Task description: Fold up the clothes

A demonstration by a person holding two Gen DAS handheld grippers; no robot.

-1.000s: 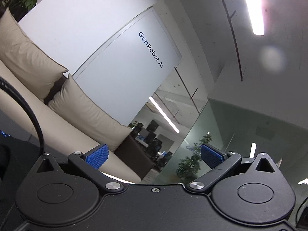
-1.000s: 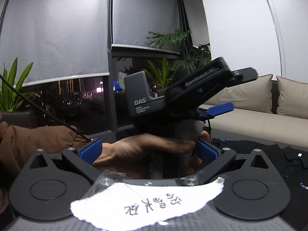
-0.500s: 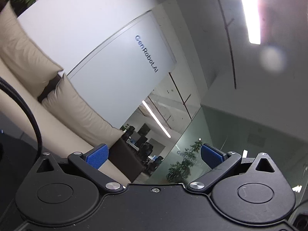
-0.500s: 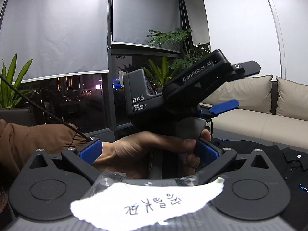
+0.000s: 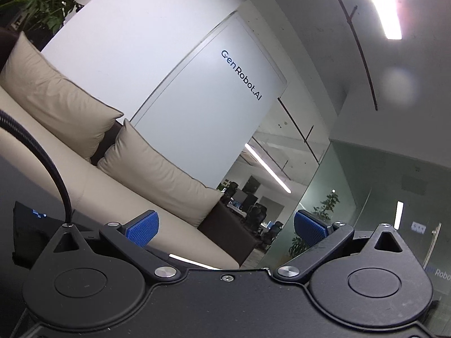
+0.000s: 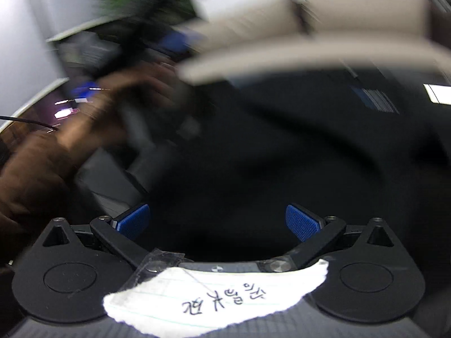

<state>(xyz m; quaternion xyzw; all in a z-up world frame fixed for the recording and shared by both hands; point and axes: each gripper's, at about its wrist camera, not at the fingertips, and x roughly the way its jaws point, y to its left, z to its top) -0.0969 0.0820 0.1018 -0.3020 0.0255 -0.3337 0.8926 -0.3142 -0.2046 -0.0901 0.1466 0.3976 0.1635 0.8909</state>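
My left gripper [image 5: 225, 225] is open and empty, tilted up toward the wall and ceiling; only a dark corner of black clothing [image 5: 28, 233] shows at its lower left. My right gripper [image 6: 217, 222] is open and empty, pointing down over a black garment [image 6: 282, 146] spread on a dark surface. The right wrist view is heavily blurred. In it the left gripper [image 6: 141, 64] shows at upper left, held by a hand [image 6: 98, 112] in a brown sleeve.
A beige sofa [image 5: 107, 194] with two cushions [image 5: 56, 98] stands against a white wall with a GenRobot.AI panel [image 5: 242, 76]. The sofa also shows blurred in the right wrist view [image 6: 296, 45]. A black cable [image 5: 42, 155] runs at the left.
My right gripper has swung sharply downward from facing the window and left gripper to facing the black garment. My left gripper has tilted slightly, showing more sofa.
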